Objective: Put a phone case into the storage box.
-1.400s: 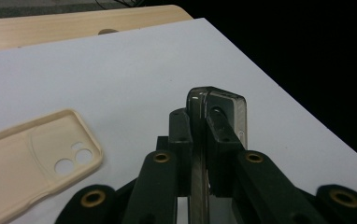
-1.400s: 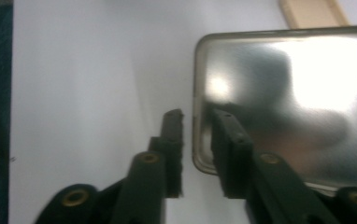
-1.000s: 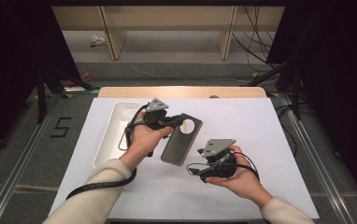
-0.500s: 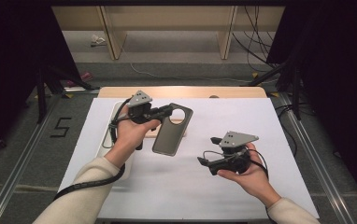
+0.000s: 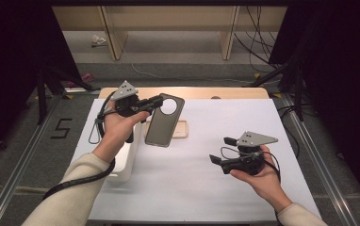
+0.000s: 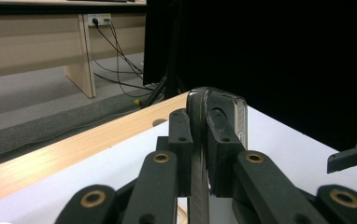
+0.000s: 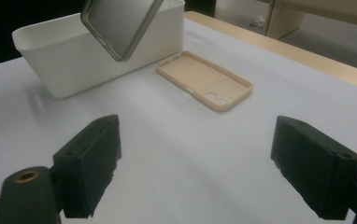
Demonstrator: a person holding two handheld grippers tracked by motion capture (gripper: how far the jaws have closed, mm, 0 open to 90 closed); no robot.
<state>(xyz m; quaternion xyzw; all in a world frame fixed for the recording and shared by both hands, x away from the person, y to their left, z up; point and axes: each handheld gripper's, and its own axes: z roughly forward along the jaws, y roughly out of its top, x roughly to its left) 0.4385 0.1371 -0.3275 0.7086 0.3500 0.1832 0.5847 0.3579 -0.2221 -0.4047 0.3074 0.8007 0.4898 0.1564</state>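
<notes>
Since the earlier frame, the right gripper (image 5: 219,149) has drawn away from the grey phone case (image 5: 164,120) toward the near right of the table, and its jaws have just been opening; they now stand wide apart with nothing between them. Over the same interval the left gripper (image 5: 157,101) has carried the case up and toward the far left, above the white bin (image 5: 125,162).

Progress, as judged: the case has been lifted and passed wholly to the left gripper. Setting it down remains outstanding, and the intended spot cannot be told.

Condition of the case: dark grey and glossy with a slim rim, a large round camera opening near its upper end, hanging tilted in the air. The left gripper's jaws are clamped on its upper edge, pads (image 6: 181,140) pressing both faces; the grip appears secure.

Beyond the bin's far right side, a beige phone case (image 7: 205,80) lies flat on the white table cover (image 5: 206,188), hollow side up, untouched. Behind it runs the wooden table edge (image 5: 225,92).
</notes>
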